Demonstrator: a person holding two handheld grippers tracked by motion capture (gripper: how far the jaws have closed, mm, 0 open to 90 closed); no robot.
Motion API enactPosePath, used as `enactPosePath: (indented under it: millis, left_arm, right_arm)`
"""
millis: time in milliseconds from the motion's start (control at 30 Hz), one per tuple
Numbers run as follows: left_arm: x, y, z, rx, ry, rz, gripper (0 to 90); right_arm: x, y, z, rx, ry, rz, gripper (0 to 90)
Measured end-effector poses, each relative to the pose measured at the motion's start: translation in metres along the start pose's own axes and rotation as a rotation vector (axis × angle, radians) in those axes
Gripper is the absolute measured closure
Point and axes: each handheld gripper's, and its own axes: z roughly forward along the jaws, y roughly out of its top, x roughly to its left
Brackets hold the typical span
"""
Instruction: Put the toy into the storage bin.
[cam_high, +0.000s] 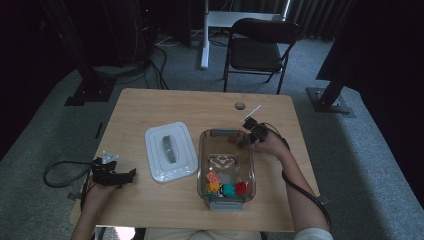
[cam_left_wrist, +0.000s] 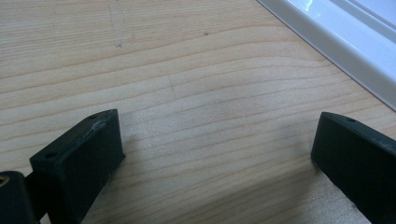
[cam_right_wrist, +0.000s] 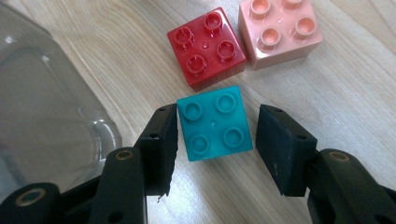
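**Teal block being lined up for a grip**

The right tool is straddling the teal block on the desk, pads narrow but seemingly not pressing, ready to lift it toward the clear bin. The left tool is idling wide and empty.

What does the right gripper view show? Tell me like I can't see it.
A teal block lies on a wooden table between the right gripper's two black jaws; the left jaw looks against it, the right stands slightly off. Behind it sit a red block and a pink block, with a clear box at left.
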Motion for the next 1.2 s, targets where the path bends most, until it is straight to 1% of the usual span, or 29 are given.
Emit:
enactPosePath:
  millis: [33,133,233,300,400,500,567,667,733,767,900,1033,1067,1133,1200]
  left_arm:
    - [0.000,0.000,0.000,0.000,0.000,0.000,2.7]
    - [0.000,0.000,0.000,0.000,0.000,0.000,2.7]
    - [0.000,0.000,0.000,0.000,0.000,0.000,2.7]
    - [0.000,0.000,0.000,0.000,0.000,0.000,2.6]
    - [0.000,0.000,0.000,0.000,0.000,0.000,2.7]
    - [0.000,0.000,0.000,0.000,0.000,0.000,2.7]
    - [0.000,0.000,0.000,0.000,0.000,0.000,2.7]
    - [0.000,0.000,0.000,0.000,0.000,0.000,2.7]
    - [0.000,0.000,0.000,0.000,0.000,0.000,2.7]
    - [0.000,0.000,0.000,0.000,0.000,0.000,2.6]
    - [0.000,0.000,0.000,0.000,0.000,0.000,2.7]
    - [0.000,0.000,0.000,0.000,0.000,0.000,2.6]
    - [0.000,0.000,0.000,0.000,0.000,0.000,2.7]
    - [0.000,0.000,0.000,-0.002,0.000,-0.002,2.7]
    - [0.000,0.000,0.000,-0.001,-0.001,0.000,2.7]
  right_arm:
    - [0.000,0.000,0.001,0.003,-0.002,-0.002,48.5]
    - [0.000,0.001,0.003,-0.011,-0.005,-0.001,50.5]
    - [0.001,0.000,0.003,-0.013,-0.032,-0.013,56.7]
    - [0.001,0.000,0.002,-0.012,-0.051,-0.020,57.5]
    - [0.002,0.000,-0.001,-0.011,-0.062,-0.015,58.8]
    - [0.002,-0.001,-0.003,0.002,-0.058,-0.019,58.8]
    - [0.002,-0.005,-0.010,0.004,-0.055,-0.026,58.8]
    - [0.001,-0.012,-0.020,-0.007,-0.060,-0.021,58.8]
    - [0.000,-0.018,-0.026,-0.023,-0.055,-0.008,58.8]
    - [0.000,-0.018,-0.026,-0.023,-0.055,-0.008,58.8]
    - [0.002,-0.030,-0.041,-0.038,-0.059,-0.018,58.8]
    - [0.005,-0.035,-0.047,-0.045,-0.058,-0.028,58.8]
    - [0.008,-0.040,-0.054,-0.045,-0.061,-0.034,58.8]
    - [0.010,-0.044,-0.059,-0.048,-0.052,-0.039,58.8]
    - [0.011,-0.046,-0.061,-0.047,-0.052,-0.045,58.8]
